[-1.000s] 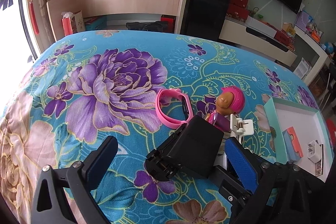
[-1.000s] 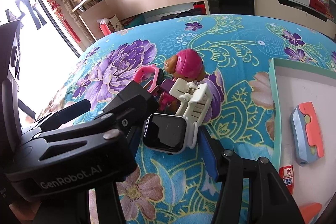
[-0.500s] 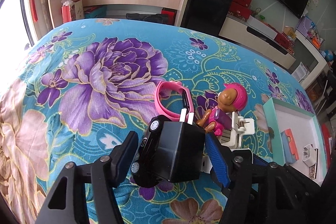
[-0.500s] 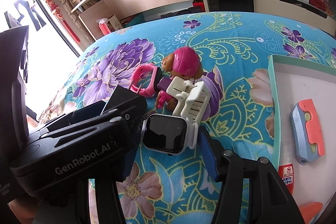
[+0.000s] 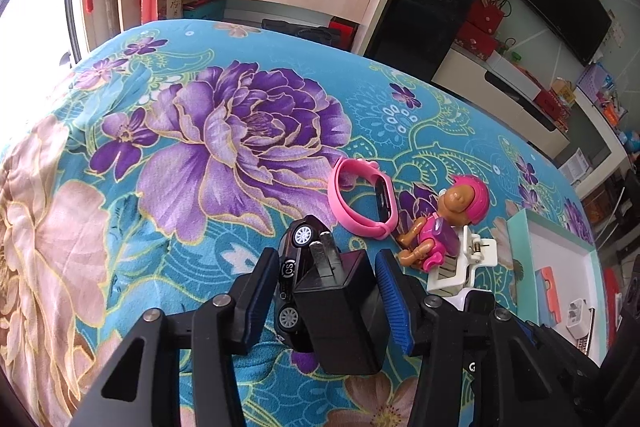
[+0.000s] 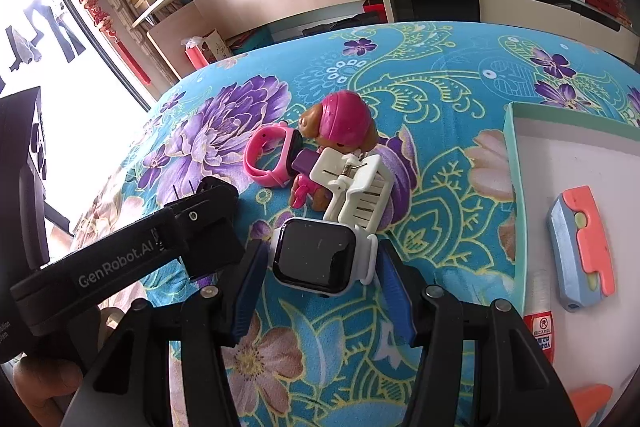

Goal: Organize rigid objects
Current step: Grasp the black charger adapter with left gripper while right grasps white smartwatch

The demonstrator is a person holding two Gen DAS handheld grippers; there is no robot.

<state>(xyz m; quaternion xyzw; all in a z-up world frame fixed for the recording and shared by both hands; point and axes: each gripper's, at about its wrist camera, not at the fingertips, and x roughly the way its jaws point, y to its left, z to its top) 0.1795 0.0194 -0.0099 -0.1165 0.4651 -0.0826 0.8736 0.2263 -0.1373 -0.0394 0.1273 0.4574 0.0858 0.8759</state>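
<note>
The left gripper (image 5: 326, 291), wide apart a second ago, is closing around the black plug adapter (image 5: 344, 307), with a black toy car (image 5: 294, 267) wedged against its left pad. The right gripper (image 6: 320, 279) is still sitting half-spread around the white smartwatch (image 6: 316, 255), contact unclear. Beyond are crowding the pink band (image 5: 360, 199), puppy figure (image 5: 448, 223) and white clip (image 6: 356, 187).

Black fingers (image 5: 256, 291); blue ribbed pads (image 5: 394, 301)
</note>
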